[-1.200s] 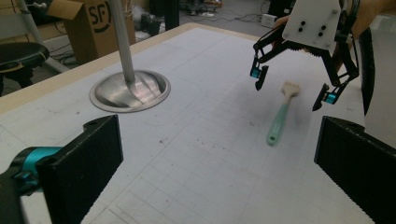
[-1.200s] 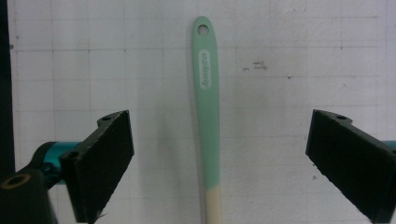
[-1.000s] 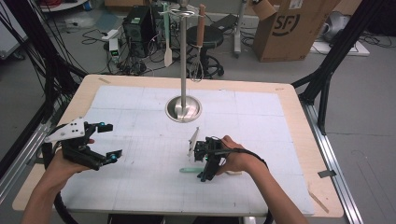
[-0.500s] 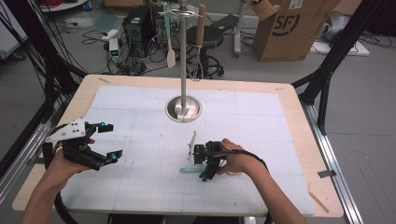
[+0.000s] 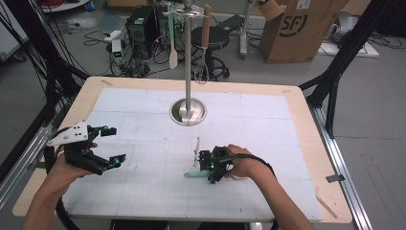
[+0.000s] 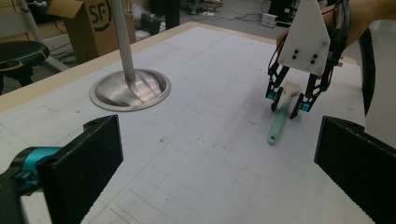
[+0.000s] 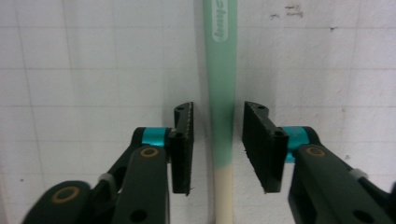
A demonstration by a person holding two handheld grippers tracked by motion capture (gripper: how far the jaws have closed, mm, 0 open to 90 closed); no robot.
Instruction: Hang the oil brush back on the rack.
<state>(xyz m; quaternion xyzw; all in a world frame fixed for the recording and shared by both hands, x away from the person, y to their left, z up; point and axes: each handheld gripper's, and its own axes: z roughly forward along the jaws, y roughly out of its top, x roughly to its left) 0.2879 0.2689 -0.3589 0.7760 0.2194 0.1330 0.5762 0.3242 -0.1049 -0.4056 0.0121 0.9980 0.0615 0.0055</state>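
Observation:
A utensil with a mint-green handle (image 5: 193,175) and a cream end lies flat on the white mat. My right gripper (image 5: 209,167) points down over it, the jaws on either side of the handle (image 7: 219,93). These jaws have just been closing, and a thin gap still shows on each side of the handle, so they are open. In the left gripper view the right gripper (image 6: 285,105) straddles the utensil (image 6: 276,128). My left gripper (image 5: 116,145) is held above the mat's left side, wide open (image 6: 219,128) with nothing between its jaws.
A metal stand (image 5: 188,111) with a round base rises from the far middle of the mat; a spatula (image 5: 173,52) and a whisk (image 5: 203,62) hang from its top. The wooden table edge (image 5: 311,143) frames the mat. A cardboard box (image 5: 299,28) stands beyond.
The right gripper's jaws have narrowed around the green handle. Both hands stay about where they were.

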